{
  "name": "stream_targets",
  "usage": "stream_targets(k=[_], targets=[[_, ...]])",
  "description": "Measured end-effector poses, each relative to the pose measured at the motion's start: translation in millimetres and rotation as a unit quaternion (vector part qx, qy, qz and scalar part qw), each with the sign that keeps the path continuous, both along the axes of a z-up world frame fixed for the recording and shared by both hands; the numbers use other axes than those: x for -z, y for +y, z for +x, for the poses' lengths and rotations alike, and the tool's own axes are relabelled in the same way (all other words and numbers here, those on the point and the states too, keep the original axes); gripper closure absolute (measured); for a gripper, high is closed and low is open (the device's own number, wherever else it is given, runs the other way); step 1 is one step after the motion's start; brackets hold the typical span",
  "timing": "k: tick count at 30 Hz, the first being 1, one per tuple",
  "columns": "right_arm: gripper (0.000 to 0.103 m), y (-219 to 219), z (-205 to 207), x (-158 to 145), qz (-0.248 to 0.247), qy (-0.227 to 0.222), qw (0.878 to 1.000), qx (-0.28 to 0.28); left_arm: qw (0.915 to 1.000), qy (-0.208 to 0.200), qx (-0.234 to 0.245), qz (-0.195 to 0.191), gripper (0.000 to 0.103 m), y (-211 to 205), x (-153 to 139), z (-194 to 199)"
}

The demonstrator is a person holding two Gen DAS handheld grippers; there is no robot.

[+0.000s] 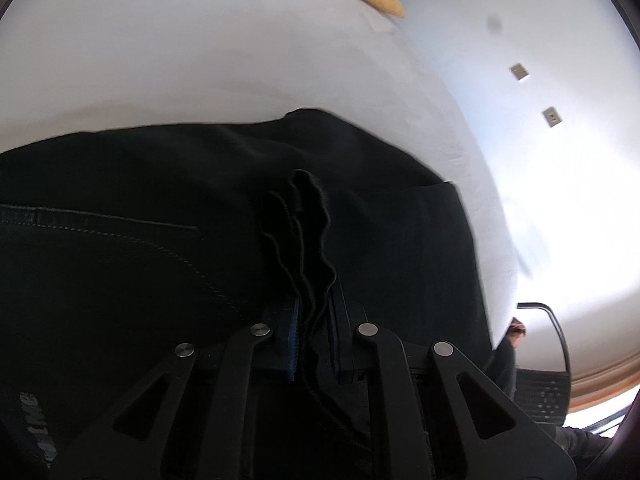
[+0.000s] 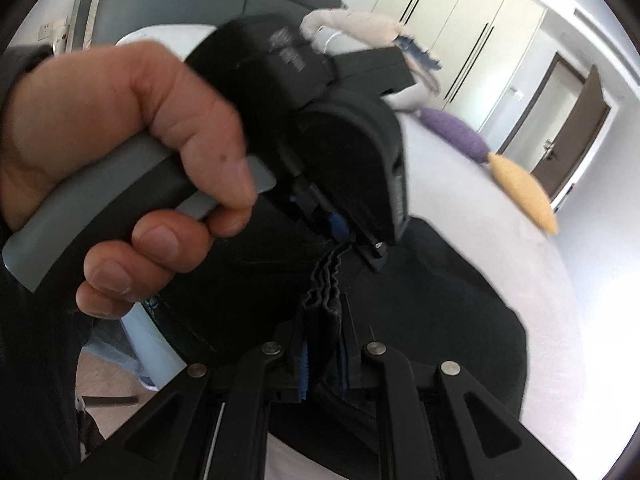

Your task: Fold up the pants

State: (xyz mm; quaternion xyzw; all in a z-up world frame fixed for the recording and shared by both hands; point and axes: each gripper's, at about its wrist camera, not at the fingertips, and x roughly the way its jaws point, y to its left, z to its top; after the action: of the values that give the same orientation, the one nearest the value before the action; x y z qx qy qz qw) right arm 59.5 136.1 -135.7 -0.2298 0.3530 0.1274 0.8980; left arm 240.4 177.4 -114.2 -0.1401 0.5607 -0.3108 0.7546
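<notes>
Right gripper [image 2: 322,360] closed on a wavy stack of layered edges of the black pants [image 2: 440,320]; blue pads [image 2: 305,372] press the fabric from both sides. Left gripper [image 2: 352,246] pinches the same bunched edge just above, held by the left hand [image 2: 120,152]. Pants spread over white bed [image 2: 560,300]. Yellow cushion [image 2: 524,192] and purple cushion [image 2: 456,130] near the bed's far edge.

A white bed sheet [image 2: 472,184] covers the bed. On it, toward the wardrobe [image 2: 460,20], lie a purple cushion [image 2: 456,130], a yellow cushion [image 2: 524,194] just beside it, and a pale plush toy [image 2: 360,26]. A brown door [image 2: 576,128] stands right of the wardrobe.
</notes>
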Motion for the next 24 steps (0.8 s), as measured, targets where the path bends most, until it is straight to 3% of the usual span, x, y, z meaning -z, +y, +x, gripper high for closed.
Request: stream_targets(k=[1,3,4,6,8,12,14,18,20,21,22,24], targets=[[0.087,-3,8,2,0.008,0.011,1.000,0.000,1.0000,0.000,0.000,-0.001,0.092,-5,6,-5],[0.073,-7,12,9,0.033,0.032,0.999,-0.003,1.0000,-0.006,-0.001,-0.003,0.091,2,7,-4],[0.070,-11,11,8,0.046,0.035,0.998,-0.001,0.9999,-0.012,-0.002,0.004,0.089,2,6,-9],[0.049,-23,7,4,0.078,0.045,0.996,-0.005,0.9990,-0.033,-0.004,0.031,0.086,6,2,-14],[0.039,-31,-8,1,0.106,0.051,0.993,-0.008,0.9948,-0.061,-0.018,0.080,0.086,7,-11,-18],[0.040,-84,-25,-22,0.213,0.080,0.974,-0.010,0.9775,-0.136,-0.043,0.155,0.086,7,-38,-31],[0.050,-123,-27,-33,0.276,0.094,0.957,0.005,0.9717,-0.167,-0.026,0.165,0.086,-8,-46,-44],[0.080,-208,-20,-41,0.403,0.125,0.904,0.064,0.9589,-0.201,0.042,0.196,0.086,-55,-35,-74],[0.086,-249,-8,-38,0.447,0.135,0.879,0.099,0.9554,-0.190,0.066,0.216,0.086,-77,-14,-83],[0.086,-274,2,-30,0.478,0.149,0.859,0.112,0.9526,-0.197,0.063,0.223,0.086,-79,-10,-85],[0.086,-287,13,-29,0.494,0.157,0.846,0.122,0.9507,-0.206,0.059,0.224,0.086,-78,-8,-86],[0.086,-313,29,-17,0.521,0.179,0.823,0.138,0.9553,-0.199,0.050,0.213,0.087,-77,-6,-87]])
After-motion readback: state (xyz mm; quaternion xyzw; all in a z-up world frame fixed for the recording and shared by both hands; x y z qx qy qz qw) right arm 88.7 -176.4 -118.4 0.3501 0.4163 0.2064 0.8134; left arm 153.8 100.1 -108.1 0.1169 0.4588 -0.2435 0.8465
